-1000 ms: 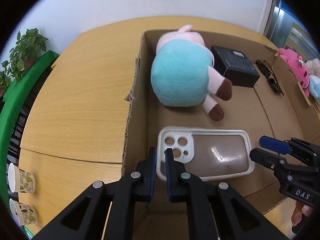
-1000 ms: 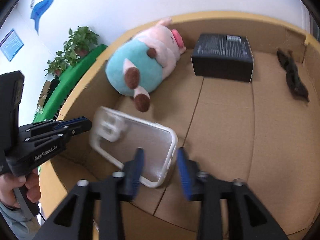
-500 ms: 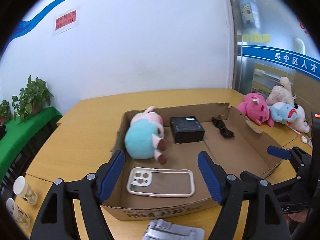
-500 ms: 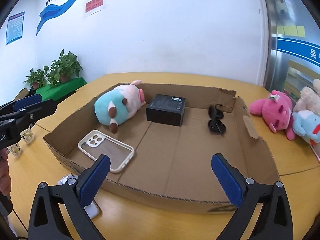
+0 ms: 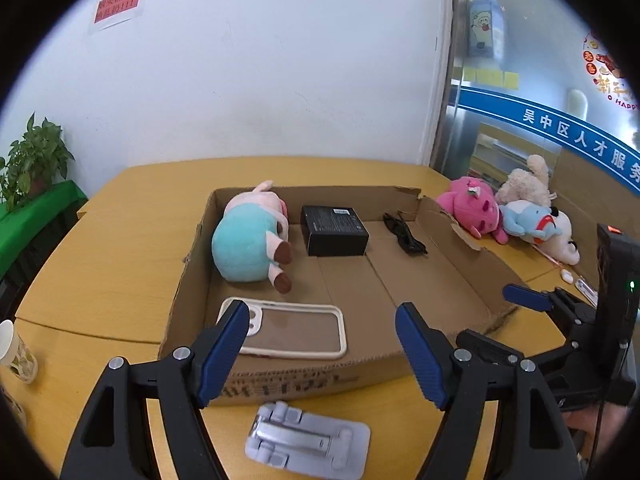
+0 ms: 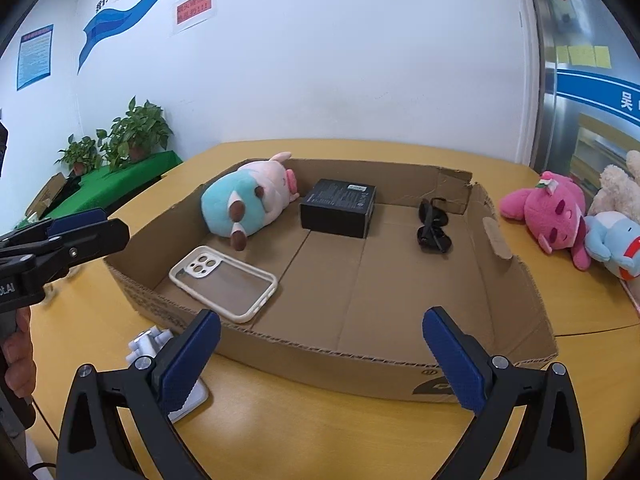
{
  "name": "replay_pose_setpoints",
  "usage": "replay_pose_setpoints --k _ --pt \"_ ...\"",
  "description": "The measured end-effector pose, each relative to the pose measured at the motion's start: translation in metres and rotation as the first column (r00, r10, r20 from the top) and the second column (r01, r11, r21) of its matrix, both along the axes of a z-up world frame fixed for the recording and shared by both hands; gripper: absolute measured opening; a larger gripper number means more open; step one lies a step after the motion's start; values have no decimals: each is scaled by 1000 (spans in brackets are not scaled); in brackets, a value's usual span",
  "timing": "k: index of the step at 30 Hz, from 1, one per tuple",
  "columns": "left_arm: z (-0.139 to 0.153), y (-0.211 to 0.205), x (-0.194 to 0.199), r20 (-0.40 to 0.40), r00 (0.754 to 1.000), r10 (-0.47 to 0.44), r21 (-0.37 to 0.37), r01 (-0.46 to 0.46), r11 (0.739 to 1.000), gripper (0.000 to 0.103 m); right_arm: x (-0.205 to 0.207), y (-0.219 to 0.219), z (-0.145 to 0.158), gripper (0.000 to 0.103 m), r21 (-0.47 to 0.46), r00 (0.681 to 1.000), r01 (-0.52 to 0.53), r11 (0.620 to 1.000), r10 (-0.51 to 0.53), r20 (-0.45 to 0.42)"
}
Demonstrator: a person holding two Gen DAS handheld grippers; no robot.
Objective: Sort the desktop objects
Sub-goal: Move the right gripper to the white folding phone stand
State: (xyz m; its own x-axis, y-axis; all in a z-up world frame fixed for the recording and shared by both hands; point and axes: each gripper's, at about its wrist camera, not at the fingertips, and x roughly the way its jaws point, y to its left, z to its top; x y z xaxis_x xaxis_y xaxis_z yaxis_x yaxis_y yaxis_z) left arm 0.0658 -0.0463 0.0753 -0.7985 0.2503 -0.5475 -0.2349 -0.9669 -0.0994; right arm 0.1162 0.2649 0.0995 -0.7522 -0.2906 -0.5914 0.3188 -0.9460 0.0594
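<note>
Left gripper [image 5: 320, 344] and right gripper [image 6: 322, 350] jaws apart, empty; phone case [image 6: 224, 282] lies in cardboard box [image 6: 516, 276] ahead of both.

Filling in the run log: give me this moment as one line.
left gripper: open, empty | right gripper: open, empty | phone case: flat in cardboard box | phone stand: outside

Both views bright, evenly lit from overhead; shadows soft and short. Focus sharp throughout, no motion blur. Strong fisheye curvature bends the desk [image 5: 100, 280] beyond the fingers [image 5: 222, 354]; black vignette fills every corner.
</note>
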Motion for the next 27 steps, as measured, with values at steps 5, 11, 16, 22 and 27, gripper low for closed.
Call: replay_pose_setpoints --k 5,11,16,22,27 --pt "-22 -24 13 66 998 20 -23 -18 1000 76 23 -14 -4 103 -57 988 -144 988 147 55" --pt "-71 -42 11 215 977 -13 -43 23 999 75 32 -58 -47 102 -67 946 -260 963 268 184" --pt "-104 -46 3 323 945 -60 -18 69 997 55 17 -80 -75 102 -97 931 -240 966 257 258" --pt "-119 -49 2 379 922 -80 28 75 997 39 9 -96 -99 80 -73 915 -265 962 274 295" --pt "-118 -41 8 390 916 -98 22 97 995 38 13 -88 -103 65 -74 912 -296 952 305 276"
